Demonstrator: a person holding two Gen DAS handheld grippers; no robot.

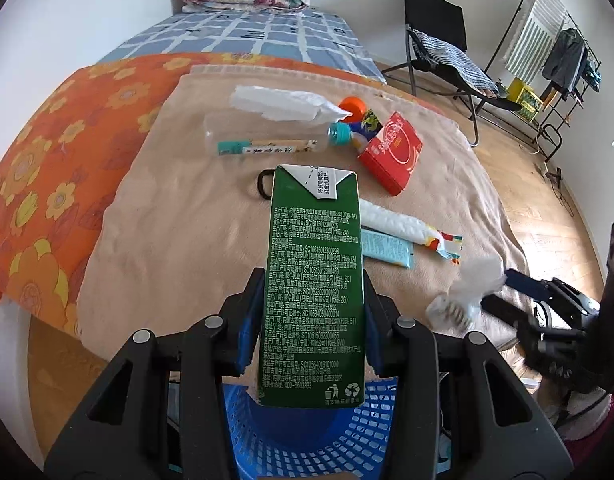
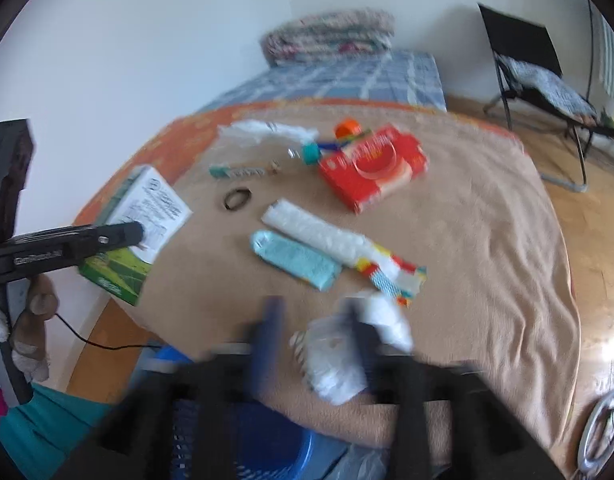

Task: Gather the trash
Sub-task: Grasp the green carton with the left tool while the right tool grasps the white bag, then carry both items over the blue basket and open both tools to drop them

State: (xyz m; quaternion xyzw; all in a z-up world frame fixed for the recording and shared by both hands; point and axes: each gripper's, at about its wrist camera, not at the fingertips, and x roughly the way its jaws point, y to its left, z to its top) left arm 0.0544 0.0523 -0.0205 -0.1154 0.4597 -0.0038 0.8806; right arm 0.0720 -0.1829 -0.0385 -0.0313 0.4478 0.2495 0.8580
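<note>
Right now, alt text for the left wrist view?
The left tool grips a tall green printed drink carton above a blue perforated plastic basket. Beyond, a beige blanket holds a red cardboard box and a clear plastic bottle.

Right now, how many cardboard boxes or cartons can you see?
2. The green carton is clamped in the left tongs above the blue basket; the red box lies on the far blanket. Others may be hidden.
</note>
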